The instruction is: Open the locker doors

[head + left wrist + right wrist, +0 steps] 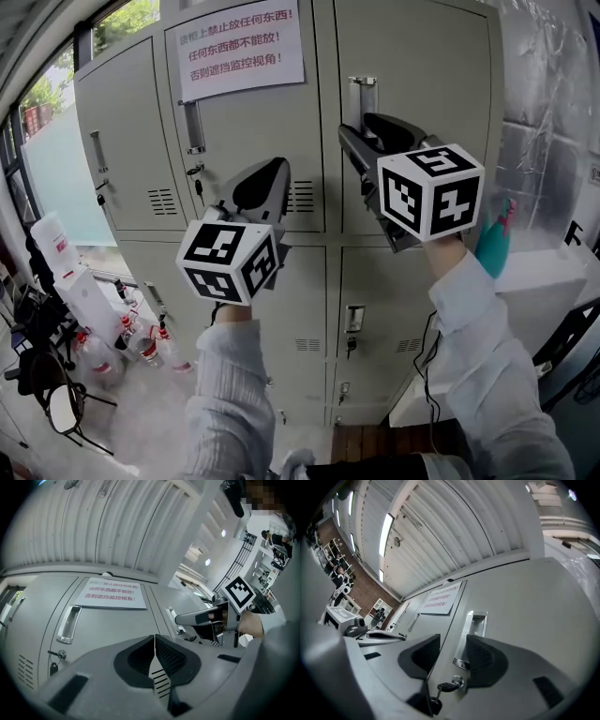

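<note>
The doors [422, 84] were closed; the left tongs [154, 639] were shut and empty; the right tongs [453, 644] stood open by a handle [474, 623]; next they should grip it and pull.

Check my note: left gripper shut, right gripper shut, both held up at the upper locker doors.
Wrong on the right gripper: the right gripper view shows its jaws apart, a door handle and key seen between them. The left gripper is shut, and both are up at the upper locker doors.
</note>
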`<state>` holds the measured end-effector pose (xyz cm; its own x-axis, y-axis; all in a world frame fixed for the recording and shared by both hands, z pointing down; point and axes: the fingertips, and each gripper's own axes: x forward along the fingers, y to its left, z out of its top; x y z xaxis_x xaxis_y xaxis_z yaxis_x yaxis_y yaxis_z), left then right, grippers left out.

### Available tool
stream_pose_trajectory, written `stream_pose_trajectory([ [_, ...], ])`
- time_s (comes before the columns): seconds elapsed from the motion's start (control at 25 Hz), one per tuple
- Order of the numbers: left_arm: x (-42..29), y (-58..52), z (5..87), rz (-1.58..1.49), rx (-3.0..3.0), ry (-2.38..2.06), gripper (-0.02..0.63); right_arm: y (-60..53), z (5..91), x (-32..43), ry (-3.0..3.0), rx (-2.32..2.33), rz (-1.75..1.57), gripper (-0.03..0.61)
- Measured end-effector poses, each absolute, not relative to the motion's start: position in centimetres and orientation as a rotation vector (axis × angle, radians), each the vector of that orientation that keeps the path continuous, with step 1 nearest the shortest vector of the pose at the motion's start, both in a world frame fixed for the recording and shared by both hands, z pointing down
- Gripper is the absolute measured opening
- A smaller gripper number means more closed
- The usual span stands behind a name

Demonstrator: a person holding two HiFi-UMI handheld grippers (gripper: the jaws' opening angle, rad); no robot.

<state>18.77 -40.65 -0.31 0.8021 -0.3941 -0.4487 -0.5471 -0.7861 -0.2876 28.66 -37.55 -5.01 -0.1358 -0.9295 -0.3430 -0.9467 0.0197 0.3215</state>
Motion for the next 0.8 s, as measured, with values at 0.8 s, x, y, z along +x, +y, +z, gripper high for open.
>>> stream_pose_trajectory([
  [0.8,17.8,-40.8,0.1,0.514,-2.578,0.710,0.012,-39.9,-4.7,29.6,2.160,-2.111,0.623,0.155],
])
